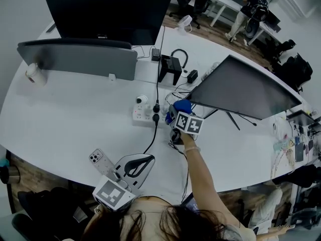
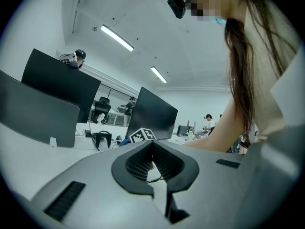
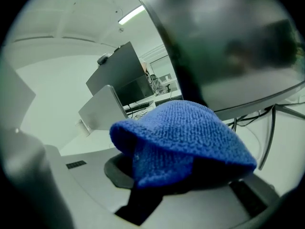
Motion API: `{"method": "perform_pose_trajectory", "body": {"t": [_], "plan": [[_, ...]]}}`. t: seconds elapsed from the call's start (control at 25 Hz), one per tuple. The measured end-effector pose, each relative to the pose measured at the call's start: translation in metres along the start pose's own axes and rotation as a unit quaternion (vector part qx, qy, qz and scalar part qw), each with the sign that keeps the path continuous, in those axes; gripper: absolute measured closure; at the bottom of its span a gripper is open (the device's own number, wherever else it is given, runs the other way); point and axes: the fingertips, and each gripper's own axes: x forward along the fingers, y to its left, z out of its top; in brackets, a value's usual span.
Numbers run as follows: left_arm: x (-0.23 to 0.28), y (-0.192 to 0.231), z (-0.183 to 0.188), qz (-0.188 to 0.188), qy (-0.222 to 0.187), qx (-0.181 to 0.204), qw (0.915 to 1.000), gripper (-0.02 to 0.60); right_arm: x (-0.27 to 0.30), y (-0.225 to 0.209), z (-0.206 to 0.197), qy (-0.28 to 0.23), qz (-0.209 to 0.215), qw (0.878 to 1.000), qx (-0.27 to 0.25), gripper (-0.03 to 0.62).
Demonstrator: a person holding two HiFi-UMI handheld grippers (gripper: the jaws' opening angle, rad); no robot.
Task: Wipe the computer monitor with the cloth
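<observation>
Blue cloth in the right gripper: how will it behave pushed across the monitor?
Probably floppy: the blue cloth droops over the right gripper. Its knitted surface suggests it is light and grippy, so it should drag, not slip, on the monitor.

Left gripper [image 2: 152, 147] and right gripper [image 1: 176, 116]: same build, grey plastic shell, black ribbed jaw pads [image 2: 136, 163], dark slotted vents [image 2: 66, 200]. Each has a white marker cube [image 1: 113, 195] with black squares, mounted behind the jaws. Person: long dark hair [image 2: 243, 56], pale short-sleeved top [image 2: 281, 94], black head camera [image 2: 177, 5].
</observation>
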Motion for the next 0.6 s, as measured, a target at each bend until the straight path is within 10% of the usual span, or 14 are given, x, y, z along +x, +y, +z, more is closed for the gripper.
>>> {"method": "perform_pose_trajectory", "body": {"t": [0.6], "plan": [[-0.002, 0.003, 0.0, 0.003, -0.005, -0.004, 1.0, 0.572, -0.005, 0.027, 0.009, 0.02, 0.004, 0.996, -0.089, 0.508]]}}
